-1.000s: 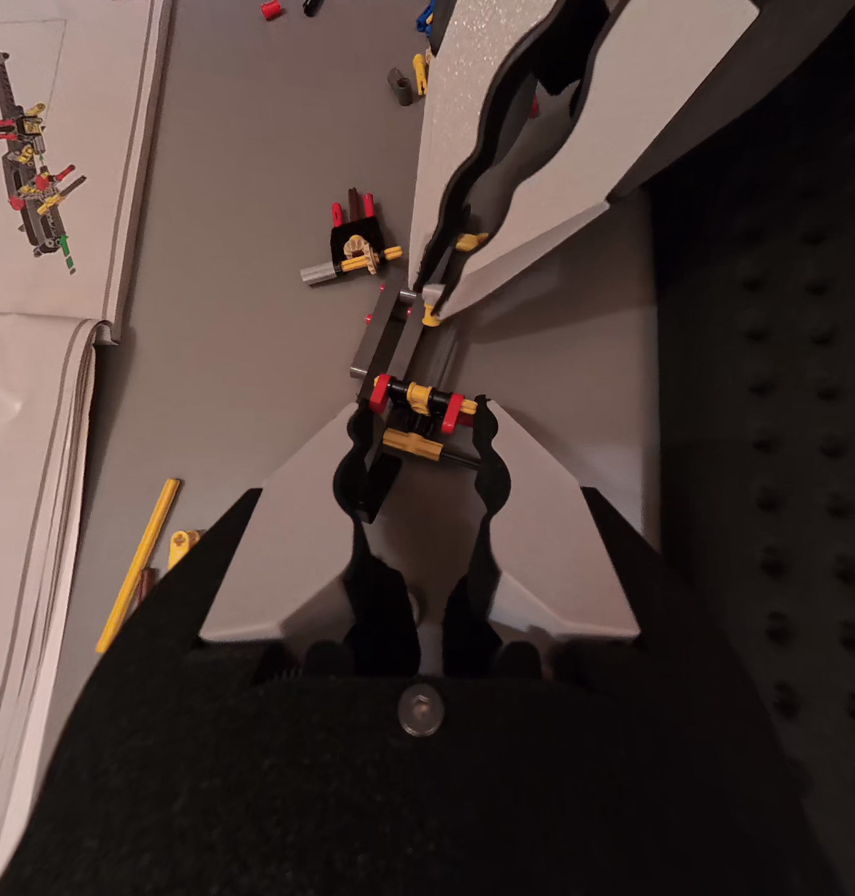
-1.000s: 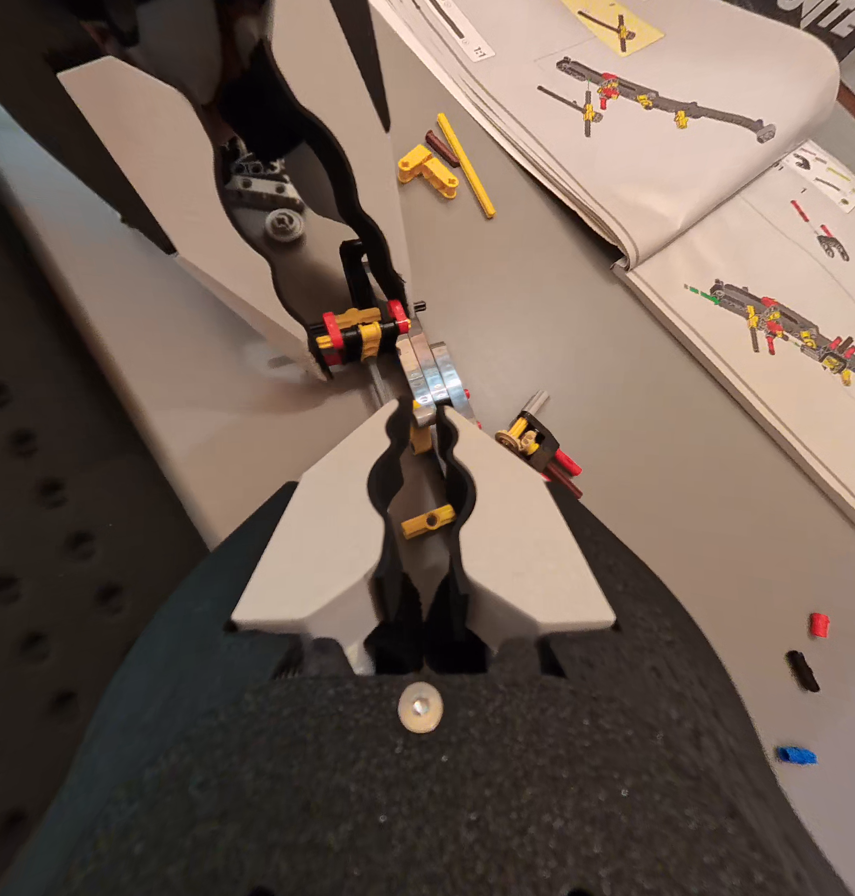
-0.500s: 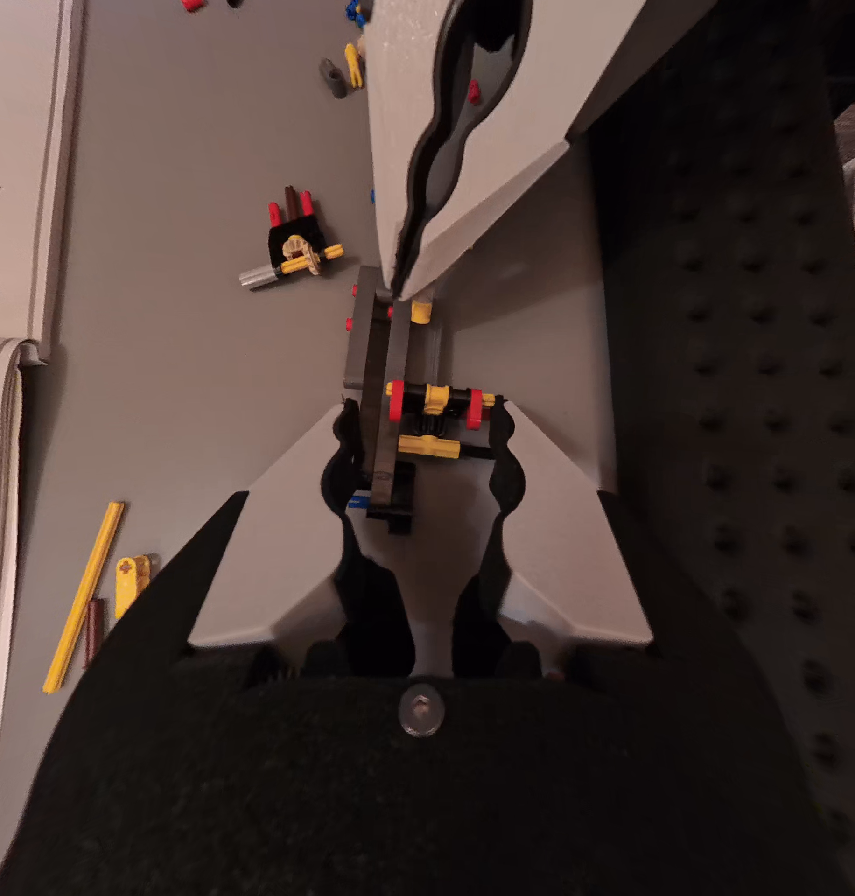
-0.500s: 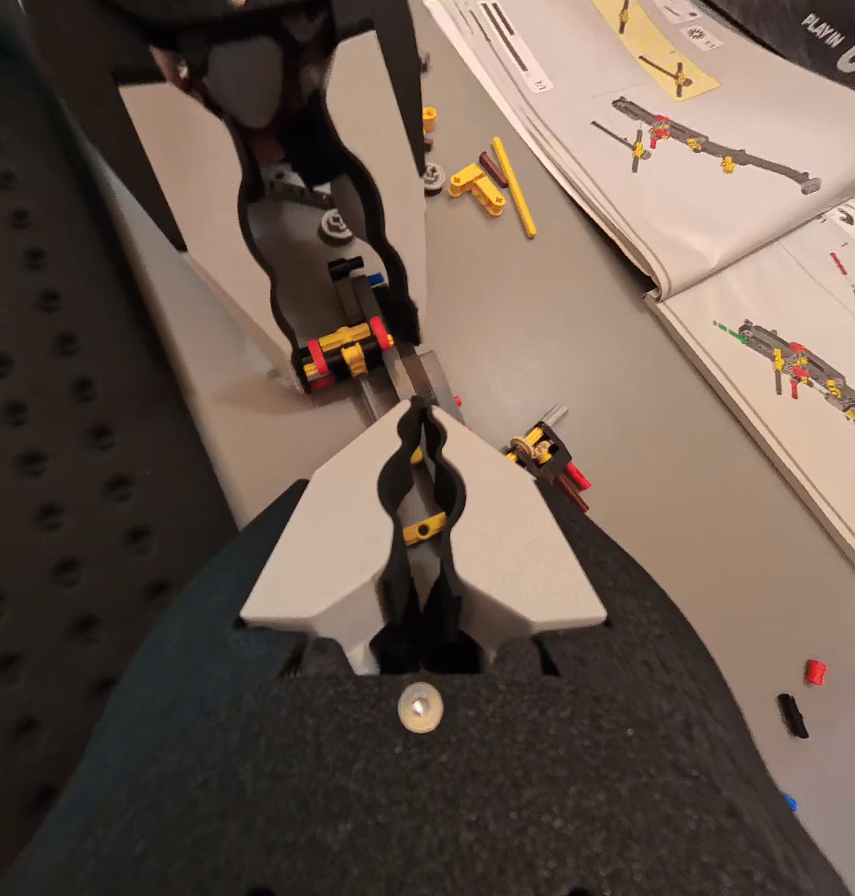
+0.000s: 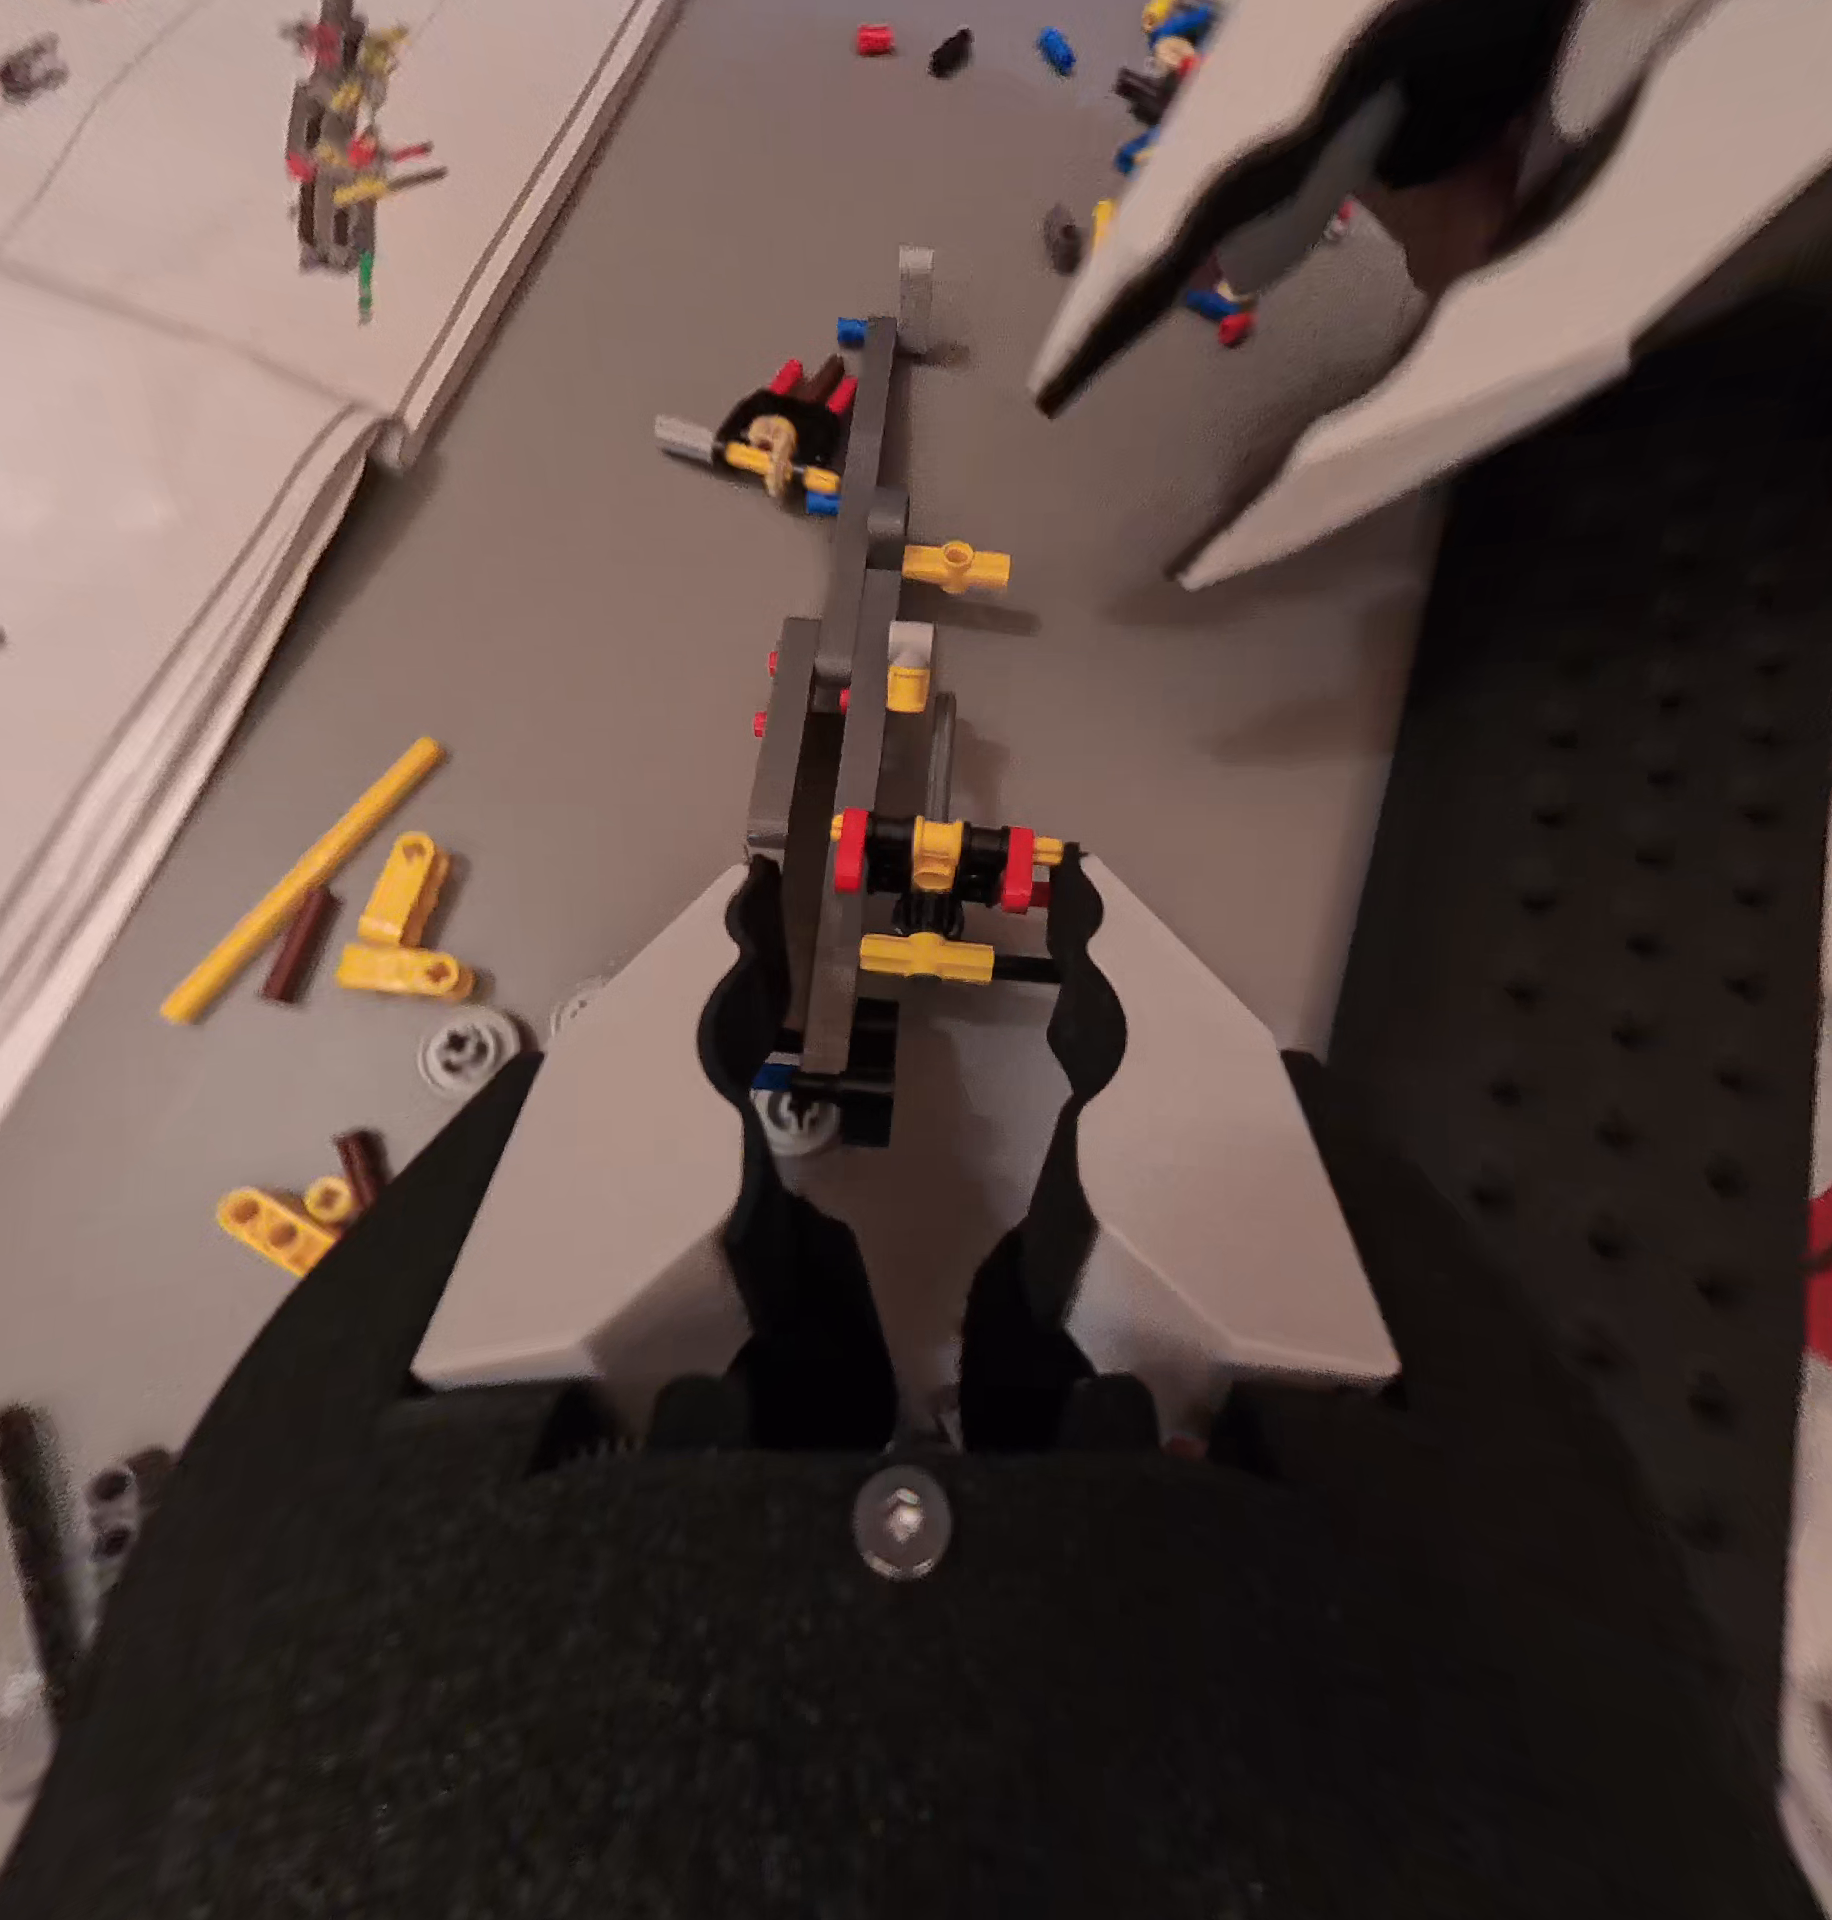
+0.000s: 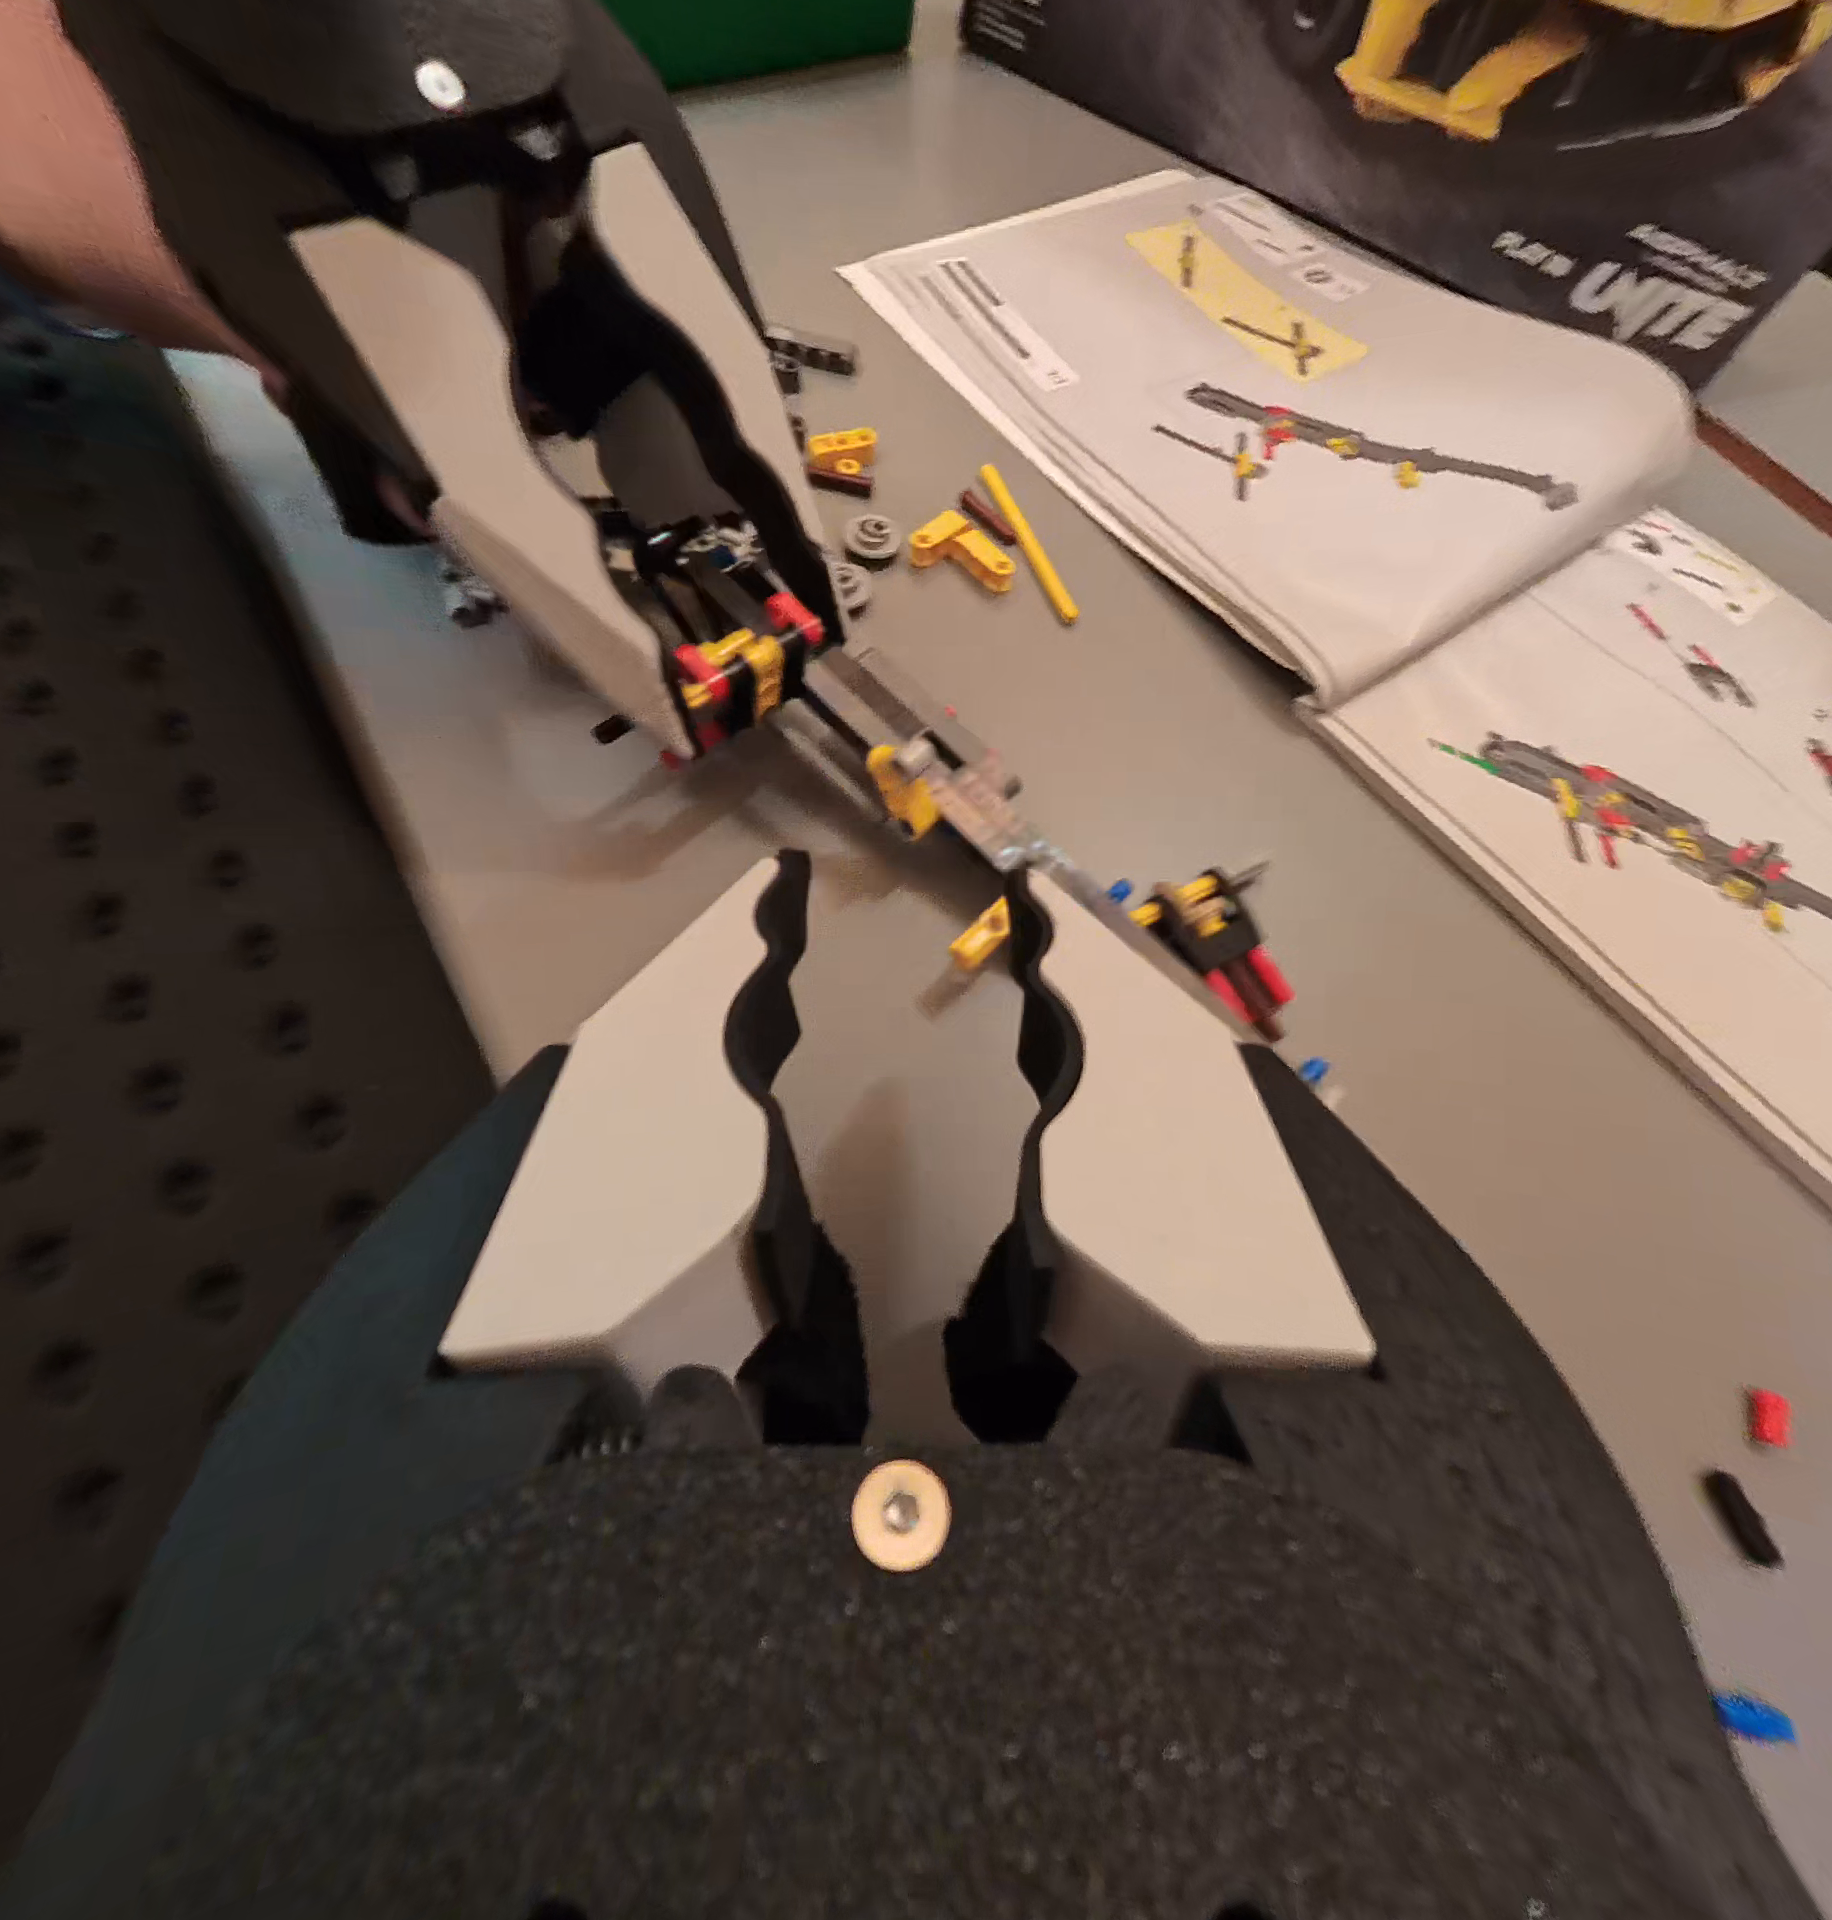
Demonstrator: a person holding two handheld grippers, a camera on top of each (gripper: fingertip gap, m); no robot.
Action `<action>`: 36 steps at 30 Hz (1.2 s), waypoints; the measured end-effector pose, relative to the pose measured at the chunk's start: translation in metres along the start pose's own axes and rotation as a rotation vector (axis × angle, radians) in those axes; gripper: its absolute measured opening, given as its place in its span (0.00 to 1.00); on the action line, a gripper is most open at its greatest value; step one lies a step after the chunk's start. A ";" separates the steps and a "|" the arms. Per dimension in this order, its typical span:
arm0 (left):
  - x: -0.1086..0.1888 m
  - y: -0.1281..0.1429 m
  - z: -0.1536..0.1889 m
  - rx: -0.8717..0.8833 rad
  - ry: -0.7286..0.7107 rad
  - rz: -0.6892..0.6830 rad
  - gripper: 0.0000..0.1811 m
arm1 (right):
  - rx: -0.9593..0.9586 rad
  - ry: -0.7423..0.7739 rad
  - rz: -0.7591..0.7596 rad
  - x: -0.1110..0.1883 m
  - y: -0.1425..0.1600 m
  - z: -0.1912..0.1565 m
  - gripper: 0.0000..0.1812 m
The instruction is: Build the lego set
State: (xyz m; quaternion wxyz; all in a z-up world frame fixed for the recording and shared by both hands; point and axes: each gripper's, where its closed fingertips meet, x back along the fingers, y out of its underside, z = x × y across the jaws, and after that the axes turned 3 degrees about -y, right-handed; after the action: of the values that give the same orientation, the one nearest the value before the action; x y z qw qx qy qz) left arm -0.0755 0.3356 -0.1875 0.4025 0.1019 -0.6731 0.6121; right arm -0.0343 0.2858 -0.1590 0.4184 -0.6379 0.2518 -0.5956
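Gripping the lego assembly (image 5: pixel 839 748), left claw (image 5: pixel 912 883); right claw (image 6: pixel 901 883) gaping, empty, just beside.

A dark grey lego beam assembly (image 5: pixel 858 665) with yellow, red and black connectors is seen mid-frame on a plain grey surface (image 5: pixel 579 623). A yellow axle (image 5: pixel 304 878) is shown at left; dimpled black foam (image 5: pixel 1618 935) at right.
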 end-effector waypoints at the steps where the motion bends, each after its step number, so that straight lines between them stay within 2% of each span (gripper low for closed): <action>1: 0.001 0.002 -0.001 0.052 0.004 0.001 0.28 | 0.002 -0.010 -0.005 -0.004 0.001 -0.004 0.21; 5: 0.007 0.004 -0.002 0.157 0.012 0.035 0.27 | 0.069 -0.010 -0.084 -0.027 0.008 -0.016 0.29; 10: 0.011 0.007 0.005 0.107 -0.030 0.025 0.27 | 0.021 -0.070 -0.049 -0.042 -0.004 -0.030 0.29; 17: 0.013 0.007 0.008 0.106 -0.018 0.033 0.27 | 0.105 -0.057 -0.067 -0.045 -0.004 -0.033 0.29; 20: 0.026 0.009 0.005 0.135 -0.028 0.033 0.28 | 0.116 0.018 -0.043 -0.028 -0.009 -0.014 0.26; 23: 0.046 0.014 0.005 0.169 -0.045 0.043 0.27 | 0.079 0.124 0.000 -0.006 -0.009 0.022 0.22; 25: 0.055 0.019 0.007 0.177 -0.052 0.045 0.27 | 0.045 0.148 -0.023 -0.002 -0.002 0.046 0.22; 28: 0.063 0.022 0.008 0.178 -0.065 0.059 0.27 | -0.036 0.084 -0.095 -0.017 0.016 0.073 0.23; 31: 0.062 0.026 0.008 0.181 -0.064 0.038 0.27 | -0.153 -0.054 -0.223 -0.034 0.030 0.074 0.23; 32: 0.060 0.029 0.010 0.176 -0.063 0.022 0.27 | -0.172 -0.065 -0.236 -0.036 0.029 0.075 0.21; 36: 0.045 0.026 0.017 0.147 -0.074 0.016 0.27 | -0.226 -0.040 -0.259 -0.039 0.021 0.076 0.23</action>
State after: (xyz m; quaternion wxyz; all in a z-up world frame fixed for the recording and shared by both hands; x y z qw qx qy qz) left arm -0.1284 0.3418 -0.1750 0.3639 0.1481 -0.6414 0.6589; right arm 0.0371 0.3244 -0.1937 0.2689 -0.7197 0.2245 -0.5995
